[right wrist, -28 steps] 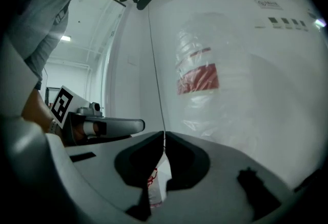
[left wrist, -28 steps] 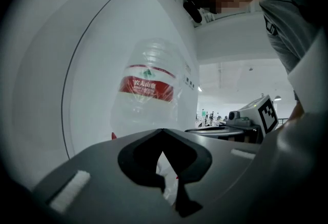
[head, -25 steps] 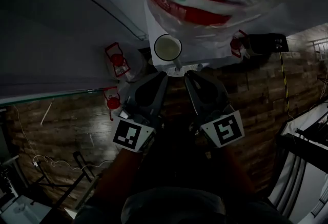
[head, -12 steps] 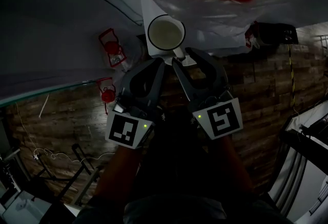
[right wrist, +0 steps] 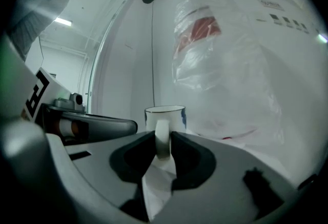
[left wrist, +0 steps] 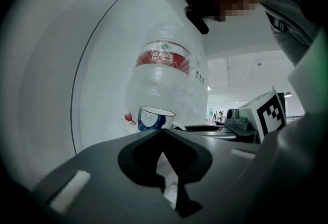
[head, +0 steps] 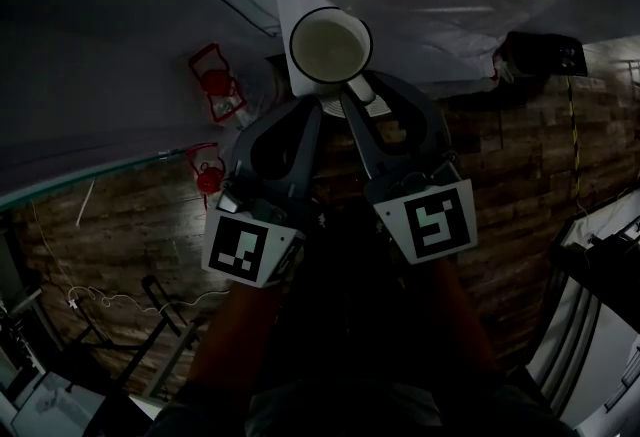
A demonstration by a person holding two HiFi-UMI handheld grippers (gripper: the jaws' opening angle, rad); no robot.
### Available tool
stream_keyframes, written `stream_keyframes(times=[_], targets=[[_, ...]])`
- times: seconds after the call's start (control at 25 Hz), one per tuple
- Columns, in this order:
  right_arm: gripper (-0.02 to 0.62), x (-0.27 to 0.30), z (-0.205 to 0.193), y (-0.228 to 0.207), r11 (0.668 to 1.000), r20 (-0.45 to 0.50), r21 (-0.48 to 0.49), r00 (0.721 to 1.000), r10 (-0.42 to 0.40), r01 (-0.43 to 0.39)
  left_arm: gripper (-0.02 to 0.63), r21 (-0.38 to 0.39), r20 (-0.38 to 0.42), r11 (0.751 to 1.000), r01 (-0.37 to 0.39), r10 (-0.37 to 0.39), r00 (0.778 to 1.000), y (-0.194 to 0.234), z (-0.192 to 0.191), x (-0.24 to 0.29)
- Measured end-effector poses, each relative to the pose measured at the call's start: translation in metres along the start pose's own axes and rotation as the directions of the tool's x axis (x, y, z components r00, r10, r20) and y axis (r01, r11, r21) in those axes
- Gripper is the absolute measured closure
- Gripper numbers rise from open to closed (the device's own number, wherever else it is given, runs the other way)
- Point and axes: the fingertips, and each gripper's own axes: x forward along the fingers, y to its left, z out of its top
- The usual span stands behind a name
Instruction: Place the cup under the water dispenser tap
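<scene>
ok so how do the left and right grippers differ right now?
Left gripper: fingers together, empty; right gripper: fingers have just been closing and clamp the cup by its handle. Left stops short of the cup; right reaches it. Both point at it, side by side.

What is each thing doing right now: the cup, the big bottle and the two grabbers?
Cup: upright, looks empty, handle toward the grippers.
Water bottle: upright, wrapped in clear plastic.
Left gripper: shut, nothing between its jaws.
Right gripper: jaws have just been closing and pinch the cup's handle.
</scene>
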Motion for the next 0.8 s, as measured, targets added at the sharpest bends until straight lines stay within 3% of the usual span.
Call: stream_keyframes(times=[0.2,0.8], targets=[[0.528,0.0,0.0,0.002,0.998,-0.005,-0.063,1.0,-0.026,0.025,0.597,0.007,-0.002,1.0,0.009,-0.009,1.0,0.001,-0.002,0.0],[0.534,-0.015,0.003,0.006,0.999,0.073,-0.022,0.997,-0.023,0.024,0.598,0.032,-0.011,0.999,0.027,-0.027,1.0,0.006,-0.015,-0.004]])
